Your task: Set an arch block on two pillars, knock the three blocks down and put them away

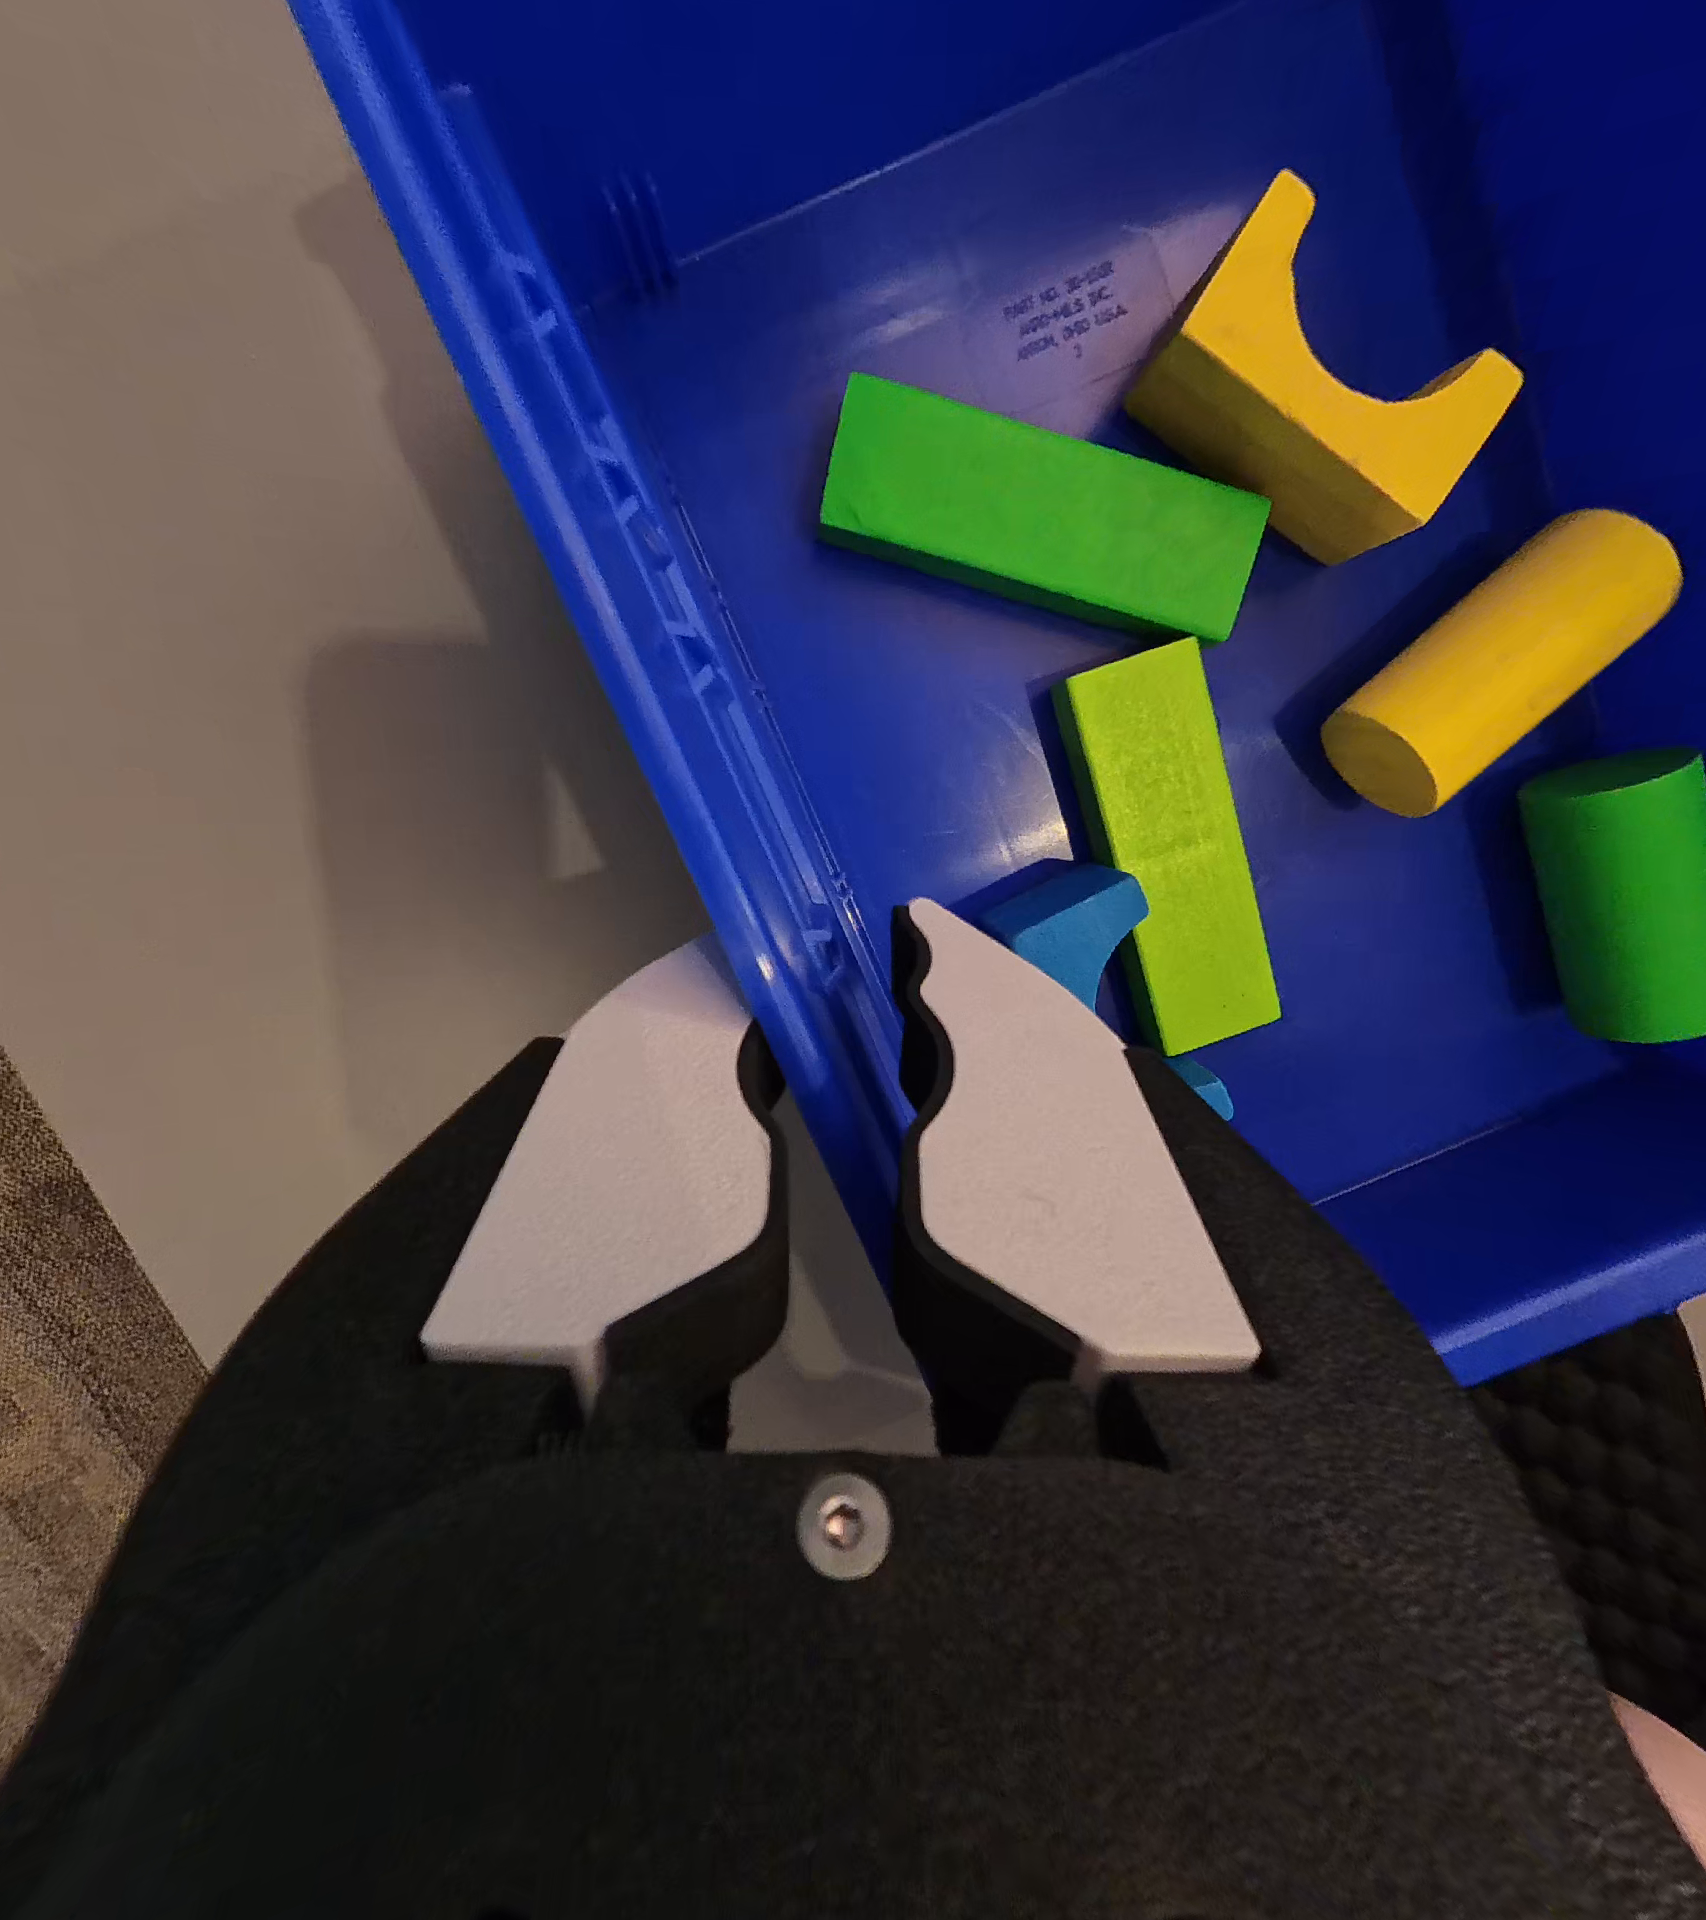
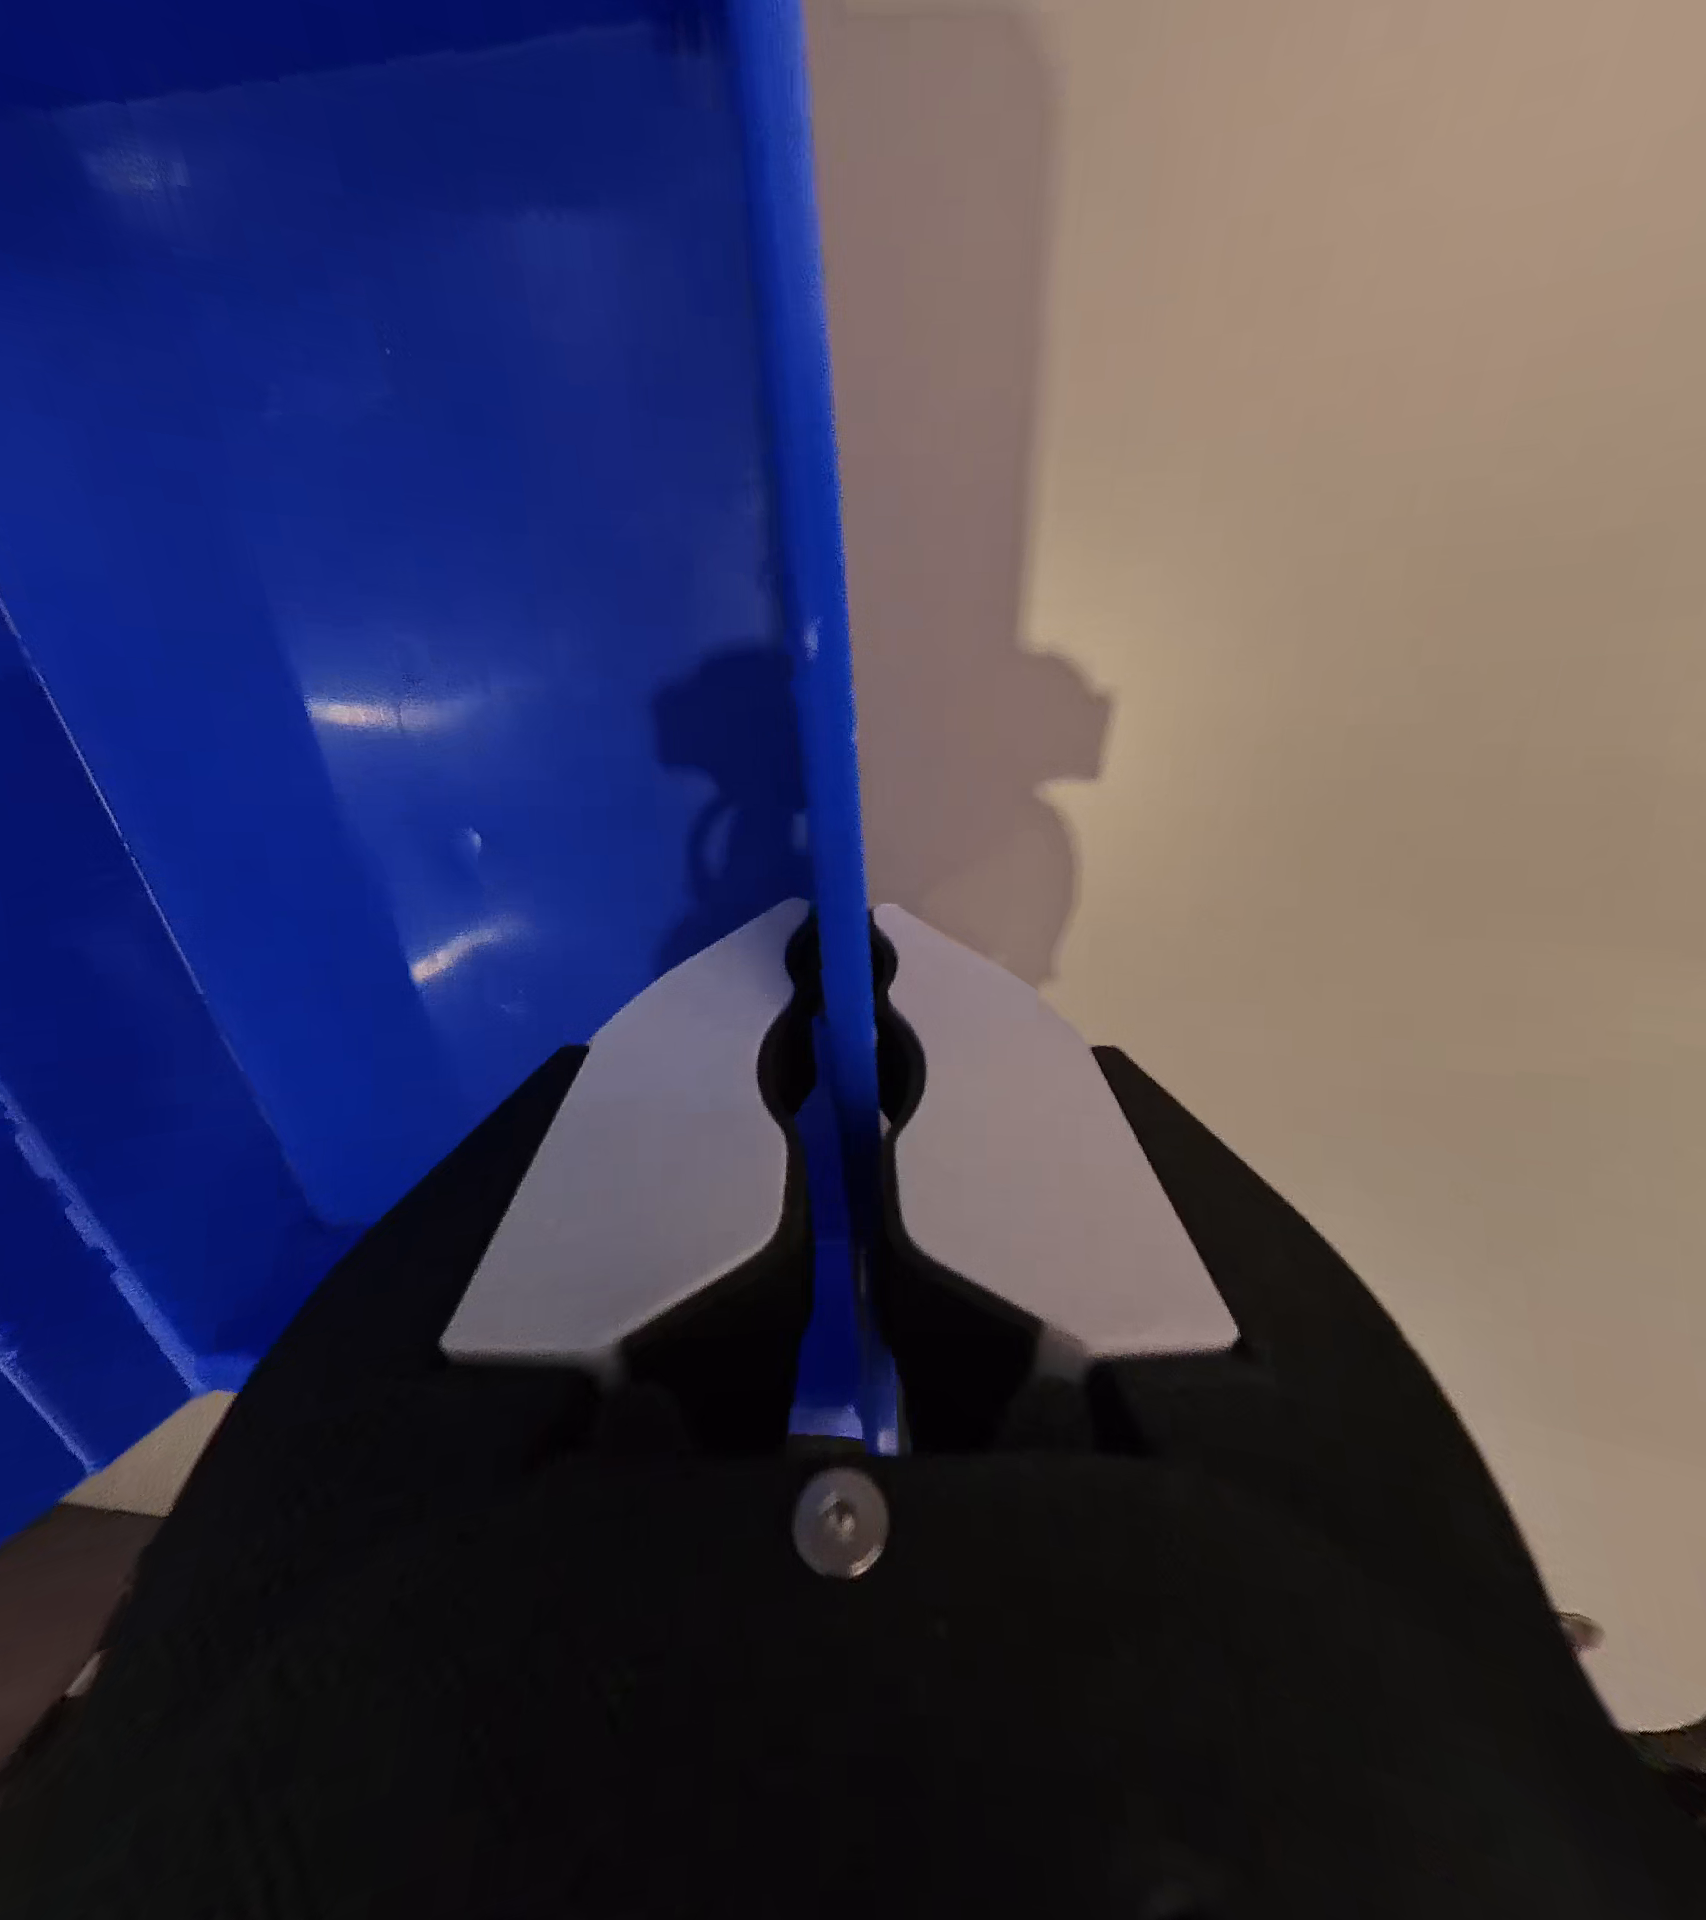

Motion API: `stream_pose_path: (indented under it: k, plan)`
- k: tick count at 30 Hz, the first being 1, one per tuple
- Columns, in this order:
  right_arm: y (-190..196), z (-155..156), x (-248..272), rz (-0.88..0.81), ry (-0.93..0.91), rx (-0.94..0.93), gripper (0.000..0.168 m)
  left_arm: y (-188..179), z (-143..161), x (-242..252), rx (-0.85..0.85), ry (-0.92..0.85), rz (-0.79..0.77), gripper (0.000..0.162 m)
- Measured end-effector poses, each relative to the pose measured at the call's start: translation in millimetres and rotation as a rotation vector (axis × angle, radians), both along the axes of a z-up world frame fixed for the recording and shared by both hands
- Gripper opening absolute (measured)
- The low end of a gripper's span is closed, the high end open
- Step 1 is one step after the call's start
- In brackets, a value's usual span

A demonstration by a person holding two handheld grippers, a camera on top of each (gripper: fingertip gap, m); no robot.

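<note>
Left wrist view looks down into a blue bin (image 1: 558,436) on a pale tabletop (image 1: 122,520), the left gripper (image 1: 833,997) straddling the bin's side wall with one finger inside and one outside; a gap shows beside the wall, so I cannot tell whether it truly pinches it. On the bin floor lie a yellow arch (image 1: 1316,384) at about 1 o'clock from the gripper, a yellow cylinder (image 1: 1503,665) and a green cylinder (image 1: 1633,894) toward 2 o'clock, a long green block (image 1: 1036,509) at 12 to 1 o'clock, and a lime block (image 1: 1176,842) just beside the inner finger, lying over a blue arch (image 1: 1062,925). The yellow arch's long axis runs roughly 10 to 4 o'clock, its opening facing 1 o'clock. In the right wrist view the right gripper (image 2: 833,935) is clamped on the opposite wall of the bin, fingers pressed against both sides of the thin rim, which runs straight toward 12 o'clock. No pillars stand yet, so building has likely not begun. Judging from this, the left gripper is nearer the blocks and would need to release the wall and reach toward 1 o'clock.
</note>
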State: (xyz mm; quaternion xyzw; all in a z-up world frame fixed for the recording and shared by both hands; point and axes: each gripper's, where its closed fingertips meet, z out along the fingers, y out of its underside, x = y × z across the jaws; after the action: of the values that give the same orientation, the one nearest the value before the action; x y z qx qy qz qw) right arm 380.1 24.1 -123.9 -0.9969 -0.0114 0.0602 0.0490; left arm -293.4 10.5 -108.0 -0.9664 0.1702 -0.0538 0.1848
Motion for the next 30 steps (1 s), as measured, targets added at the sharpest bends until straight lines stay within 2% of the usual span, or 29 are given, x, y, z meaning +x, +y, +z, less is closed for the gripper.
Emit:
stream_pose_path:
  k: [8, 14, 24, 27, 30]
  plan:
    - [6.7, -0.5, 74.8, -0.028, -0.055, 0.027, 0.007, 3.1, -3.4, 1.0, -0.011, -0.052, 0.032, 0.016]
    - [13.4, -0.5, 95.8, 0.001, -0.064, 0.021, 0.008, 3.7, -4.6, 0.3, -0.016, -0.015, 0.031, 0.015]
    - [3.3, -0.7, 123.2, -0.059, -0.069, 0.038, 0.008, 6.7, -7.0, 0.3, -0.020, -0.003, 0.037, 0.014]
    - [3.4, -0.5, 126.2, -0.011, -0.109, 0.062, 0.013, 8.9, -6.6, 0.5, -0.002, 0.006, 0.035, 0.016]
    - [5.7, 10.6, 136.2, 0.037, -0.254, 0.118, 0.029, 13.1, 3.6, -1.6, 0.056, -0.010, 0.070, 0.020]
